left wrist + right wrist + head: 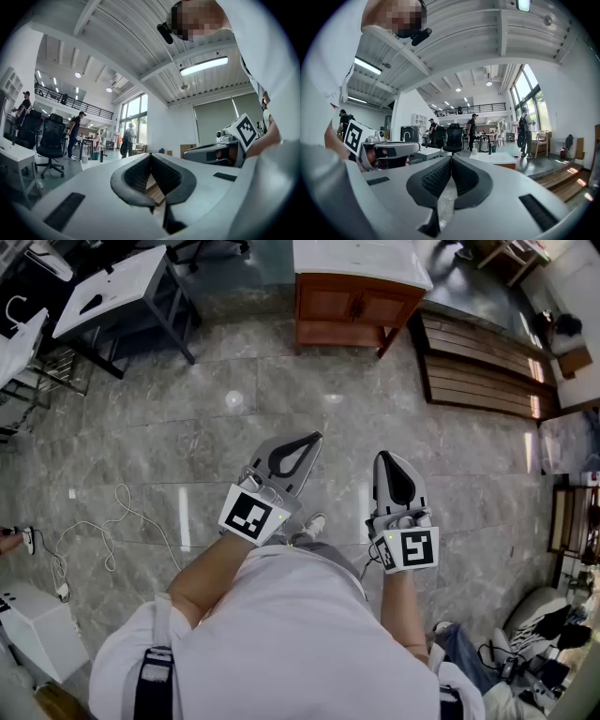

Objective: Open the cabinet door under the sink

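Both the left gripper and right gripper are pinched together, empty, well short of the closed reddish-brown wooden white-topped sink cabinet, so approaching and reaching its door likely comes next.

Head view overhead, gripper views toward cabinet, seemingly

grey tiled floor under a wooden sink cabinet, a slatted platform, a loose white cable
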The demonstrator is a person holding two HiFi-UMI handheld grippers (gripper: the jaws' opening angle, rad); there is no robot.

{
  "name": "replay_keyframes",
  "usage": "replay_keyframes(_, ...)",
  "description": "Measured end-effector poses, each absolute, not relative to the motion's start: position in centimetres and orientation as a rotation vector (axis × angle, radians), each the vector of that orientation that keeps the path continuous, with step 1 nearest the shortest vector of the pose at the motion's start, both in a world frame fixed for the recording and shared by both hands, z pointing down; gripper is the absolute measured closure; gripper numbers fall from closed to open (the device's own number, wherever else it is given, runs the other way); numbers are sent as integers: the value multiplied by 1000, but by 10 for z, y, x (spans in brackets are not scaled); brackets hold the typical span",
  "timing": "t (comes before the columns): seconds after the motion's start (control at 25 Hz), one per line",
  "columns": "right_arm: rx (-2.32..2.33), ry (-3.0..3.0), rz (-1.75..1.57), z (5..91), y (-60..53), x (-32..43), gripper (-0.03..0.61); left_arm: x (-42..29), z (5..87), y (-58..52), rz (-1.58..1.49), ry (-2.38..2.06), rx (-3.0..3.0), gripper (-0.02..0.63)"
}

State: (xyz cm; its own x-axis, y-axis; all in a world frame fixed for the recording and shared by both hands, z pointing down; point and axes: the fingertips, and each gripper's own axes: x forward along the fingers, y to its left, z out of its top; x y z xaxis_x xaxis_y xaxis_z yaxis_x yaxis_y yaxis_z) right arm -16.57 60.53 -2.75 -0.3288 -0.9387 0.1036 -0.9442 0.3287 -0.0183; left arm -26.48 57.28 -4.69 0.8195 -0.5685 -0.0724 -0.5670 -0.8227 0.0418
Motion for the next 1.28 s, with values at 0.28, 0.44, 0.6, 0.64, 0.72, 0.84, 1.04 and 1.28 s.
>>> replay_keyframes(0.28, 1756, -2515, 79, -28, 603, -158, 545, -258, -52, 572, -143, -981, 2989, 595)
replay_keyframes(0.44, 1819, -2533, 86, -33, 600, -140, 543, -252, -50, 567, -129, -1011, 2990, 595)
replay_keyframes(0.6, 1816, -2519, 62, -25, 594, -120, 543, -243, -45, 564, -121, -1051, 2978, 595)
replay_keyframes(0.64, 1811, -2521, 66, -22, 594, -116, 543, -242, -42, 565, -110, -1058, 2972, 595)
replay_keyframes(0.72, 1807, -2523, 65, -18, 589, -109, 543, -238, -37, 562, -89, -1071, 2961, 595)
replay_keyframes(0.84, 1809, -2521, 70, -14, 581, -100, 543, -229, -32, 554, -92, -1071, 2955, 595)
replay_keyframes(1.04, 1828, -2489, 82, -8, 567, -81, 543, -210, -24, 533, -79, -1031, 2966, 595)
replay_keyframes(1.28, 1871, -2426, 92, 3, 511, -53, 543, -178, -11, 469, -90, -936, 2984, 595)
